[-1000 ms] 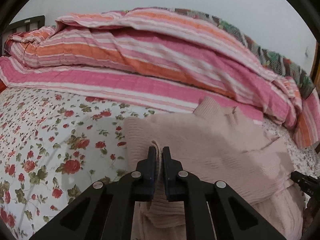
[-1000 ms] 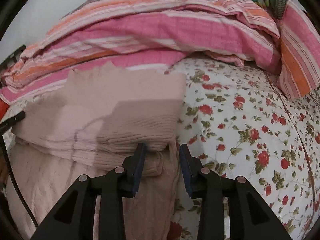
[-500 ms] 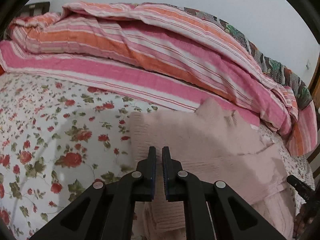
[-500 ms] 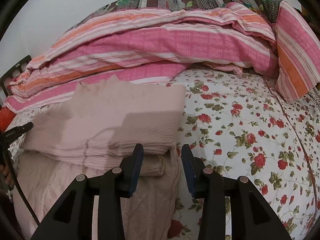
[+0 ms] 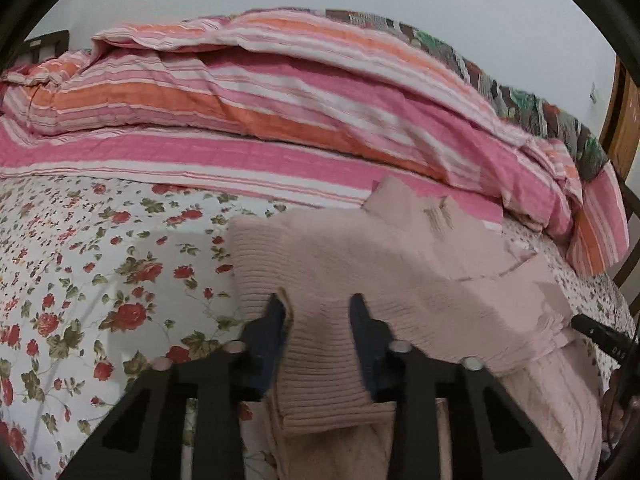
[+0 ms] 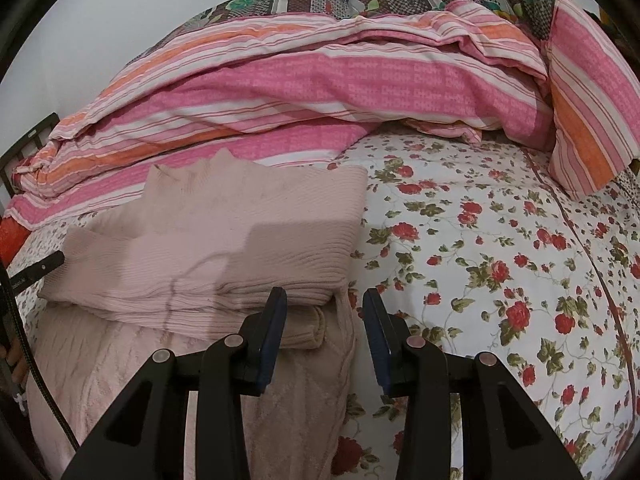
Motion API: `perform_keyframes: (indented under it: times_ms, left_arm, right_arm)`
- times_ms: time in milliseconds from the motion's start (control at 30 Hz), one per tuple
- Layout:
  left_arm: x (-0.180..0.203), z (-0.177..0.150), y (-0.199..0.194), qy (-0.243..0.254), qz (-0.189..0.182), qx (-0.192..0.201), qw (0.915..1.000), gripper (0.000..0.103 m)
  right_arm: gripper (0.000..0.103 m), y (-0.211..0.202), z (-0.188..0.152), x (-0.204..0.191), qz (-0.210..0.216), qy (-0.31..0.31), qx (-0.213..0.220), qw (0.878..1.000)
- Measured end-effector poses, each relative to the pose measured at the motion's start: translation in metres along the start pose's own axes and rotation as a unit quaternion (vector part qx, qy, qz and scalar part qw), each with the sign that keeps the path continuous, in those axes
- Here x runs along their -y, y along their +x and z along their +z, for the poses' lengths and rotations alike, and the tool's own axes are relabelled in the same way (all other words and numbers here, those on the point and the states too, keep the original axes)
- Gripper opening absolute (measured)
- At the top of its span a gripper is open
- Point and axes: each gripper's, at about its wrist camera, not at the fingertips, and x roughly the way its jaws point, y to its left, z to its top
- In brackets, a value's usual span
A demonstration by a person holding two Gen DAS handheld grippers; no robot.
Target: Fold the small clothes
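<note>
Sweater is looking folded, lying on a pink throw. Left gripper and right gripper are both gaping, holding nothing. Tidying possibly remaining.

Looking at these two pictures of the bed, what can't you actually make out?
- Left wrist view: whether the open left gripper touches the pale pink ribbed knit sweater lying between its fingers.
- Right wrist view: the sweater's lower layers, hidden by its folded top.
- Both views: the pink cable-knit garment underneath, cut off by the bottom edge.
</note>
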Motion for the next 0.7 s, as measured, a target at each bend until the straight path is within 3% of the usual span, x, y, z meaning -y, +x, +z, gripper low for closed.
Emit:
perform_keyframes:
  times_ms: [33,100,233,333,433,567,700]
  left_arm:
    - [0.001,0.000,0.002,0.002,0.004,-0.003,1.0000,0.010]
    - [0.001,0.000,0.001,0.002,0.000,0.006,1.0000,0.008]
    - [0.001,0.009,-0.024,-0.008,-0.018,0.081,0.9965,0.007]
    - [0.000,0.017,-0.027,-0.026,-0.023,0.096,0.9948,0.007]
    - [0.003,0.020,-0.010,-0.026,-0.005,0.067,0.9974,0.007]
    - [0.002,0.015,0.010,-0.029,0.014,0.008,0.9994,0.008]
    - [0.001,0.007,0.015,-0.019,0.023,-0.018,0.9994,0.016]
  right_arm:
    - [0.039,0.000,0.000,0.000,0.000,0.000,0.000,1.000]
    - [0.039,-0.001,0.000,0.000,0.000,0.000,0.003,1.000]
    - [0.039,-0.013,0.005,0.000,0.003,0.003,0.038,0.999]
    - [0.040,-0.016,0.011,-0.001,0.009,0.007,0.056,0.998]
    - [0.041,-0.004,0.013,-0.003,0.004,0.006,0.036,0.999]
    - [0.041,0.022,0.009,-0.006,-0.034,-0.003,-0.029,0.999]
    - [0.042,0.014,0.009,-0.002,-0.023,0.006,-0.014,1.000]
